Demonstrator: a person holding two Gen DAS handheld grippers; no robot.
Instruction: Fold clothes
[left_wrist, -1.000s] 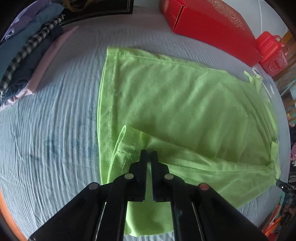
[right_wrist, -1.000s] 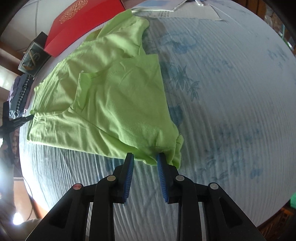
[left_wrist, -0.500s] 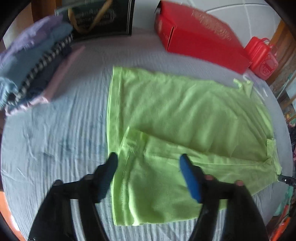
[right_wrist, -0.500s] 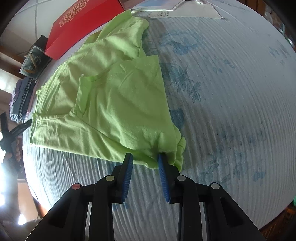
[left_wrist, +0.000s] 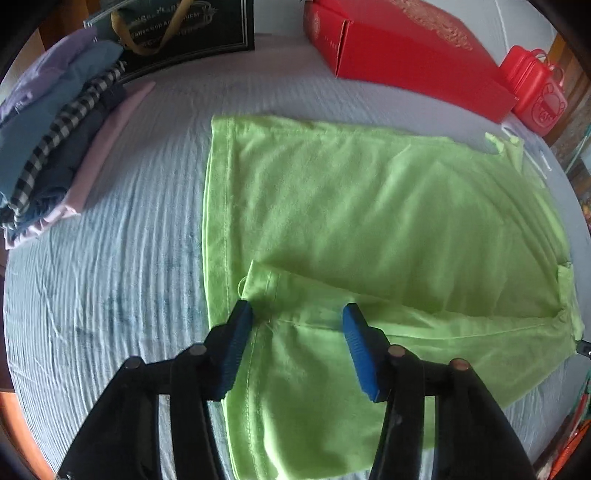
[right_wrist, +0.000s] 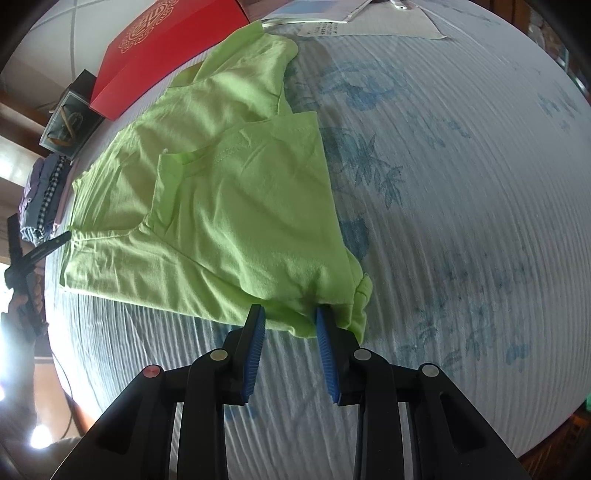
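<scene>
A lime green T-shirt (left_wrist: 369, 229) lies partly folded on the pale blue patterned sheet (left_wrist: 110, 277), its near side folded over onto the body. My left gripper (left_wrist: 297, 317) is open and empty just above the folded flap near the hem. In the right wrist view the same shirt (right_wrist: 229, 206) lies spread, and my right gripper (right_wrist: 290, 319) is open with its fingertips at the shirt's bunched near corner, holding nothing.
A stack of folded clothes (left_wrist: 55, 147) sits at the far left. A dark gift bag (left_wrist: 184, 37), a red box (left_wrist: 399, 55) and a red bottle (left_wrist: 535, 92) line the back. Papers (right_wrist: 369, 22) lie far off in the right wrist view.
My left gripper, shut on the shirt's fold a second ago, has opened and let it go, and has pulled back slightly. My right gripper has stayed open at the near corner.
</scene>
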